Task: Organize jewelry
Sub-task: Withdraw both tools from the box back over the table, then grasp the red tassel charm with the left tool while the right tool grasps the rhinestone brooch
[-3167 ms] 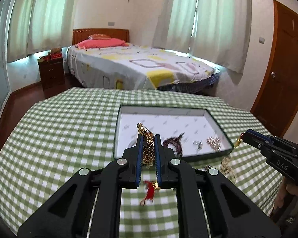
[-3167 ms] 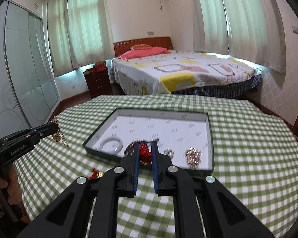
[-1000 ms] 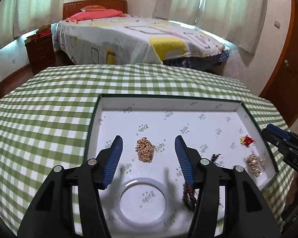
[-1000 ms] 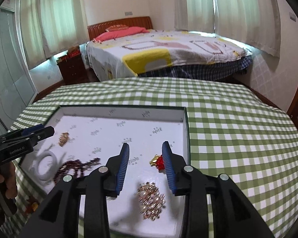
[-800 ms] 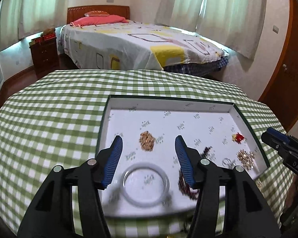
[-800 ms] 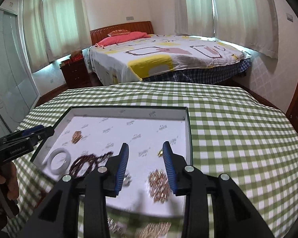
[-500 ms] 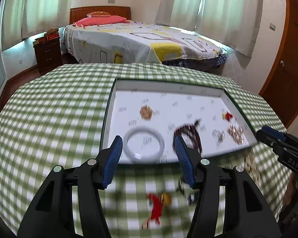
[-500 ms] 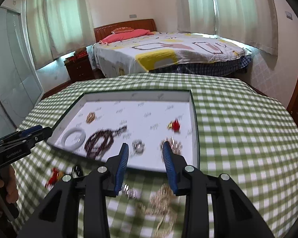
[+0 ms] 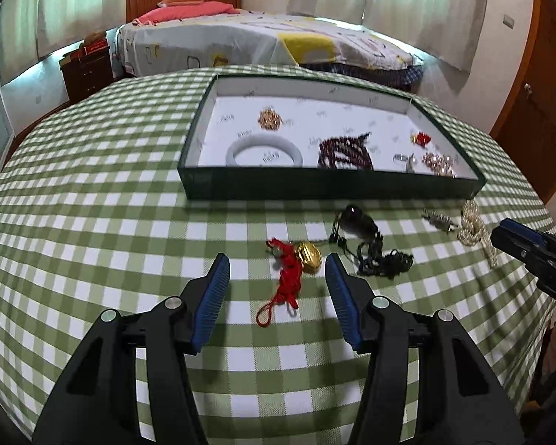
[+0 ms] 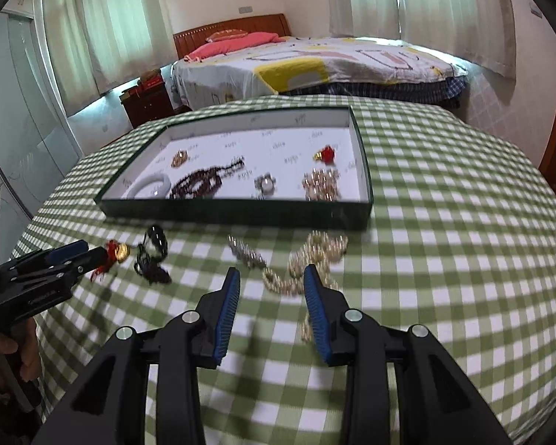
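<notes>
Red knotted cord with a gold bead pendant (image 9: 296, 265) lies loose on the green-and-white checked tabletop (image 9: 92, 222), short of the dark green shallow tray with white lining (image 9: 330, 185). Cord's long axis runs from bead, far end, back toward the camera and slightly left, loop end nearest. It sits straight ahead of the left tongs (image 9: 278, 278), between the two blue pads but beyond their tips; no contact visible.

Left tongs: jaws stand moderately apart, have just been closing a little, nothing gripped. Judgement: a short push forward and down would bracket the bead; jaws cross the cord's axis, good for a pinch.

Just right of the pendant, black beaded cord cluster (image 9: 370, 244). Farther right, pale pearl strand (image 10: 307, 259) in loops, and a small silver chain piece (image 10: 246, 252) beside it.

Right tongs (image 10: 272, 289): jaws partly open, empty; the pearl strand lies partly between the pad tips and ahead, trailing back along the right pad. Right hand is nearer the pearls, left hand nearer the red pendant.

Tray already holds white bangle (image 9: 265, 154), dark red bead string (image 9: 344, 152), several small pieces.
</notes>
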Tool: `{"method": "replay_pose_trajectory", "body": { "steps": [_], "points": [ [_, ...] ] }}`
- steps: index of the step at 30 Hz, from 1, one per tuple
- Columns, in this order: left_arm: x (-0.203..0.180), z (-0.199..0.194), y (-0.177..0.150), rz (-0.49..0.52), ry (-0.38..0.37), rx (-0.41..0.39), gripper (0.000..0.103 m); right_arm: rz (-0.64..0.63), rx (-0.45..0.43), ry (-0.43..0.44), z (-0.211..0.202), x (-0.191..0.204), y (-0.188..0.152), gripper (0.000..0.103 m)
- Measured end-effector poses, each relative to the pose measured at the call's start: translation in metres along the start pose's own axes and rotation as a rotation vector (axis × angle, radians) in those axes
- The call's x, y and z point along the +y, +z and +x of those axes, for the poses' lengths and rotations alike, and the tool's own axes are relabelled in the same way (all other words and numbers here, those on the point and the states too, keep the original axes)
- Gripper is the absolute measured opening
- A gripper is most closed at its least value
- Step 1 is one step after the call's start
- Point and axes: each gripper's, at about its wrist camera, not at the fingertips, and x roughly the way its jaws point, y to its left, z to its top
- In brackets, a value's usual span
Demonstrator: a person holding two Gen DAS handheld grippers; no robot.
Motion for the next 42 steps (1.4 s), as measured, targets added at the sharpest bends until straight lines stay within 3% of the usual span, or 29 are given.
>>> {"method": "replay_pose_trajectory", "body": {
  "steps": [8,13,18,28,42],
  "points": [
    [-0.007,0.011,-0.004,0.036,-0.011,0.027,0.036,0.002,0.004,0.004,-0.002,0.0,-0.004,0.036],
    [-0.007,0.011,-0.005,0.06,-0.009,0.022,0.012,0.003,0.012,0.005,0.001,0.0,-0.006,0.036],
    [-0.005,0.009,-0.007,0.058,-0.023,0.013,0.01,-0.004,0.011,0.006,0.0,0.002,-0.005,0.036],
    [0.013,-0.013,-0.003,0.025,0.017,-0.042,0.01,-0.057,0.014,0.03,0.015,0.019,0.011,0.036],
    [0.036,-0.013,-0.004,-0.023,0.043,-0.029,0.01,-0.104,0.102,0.03,0.053,0.024,0.02,0.036]
  ]
}}
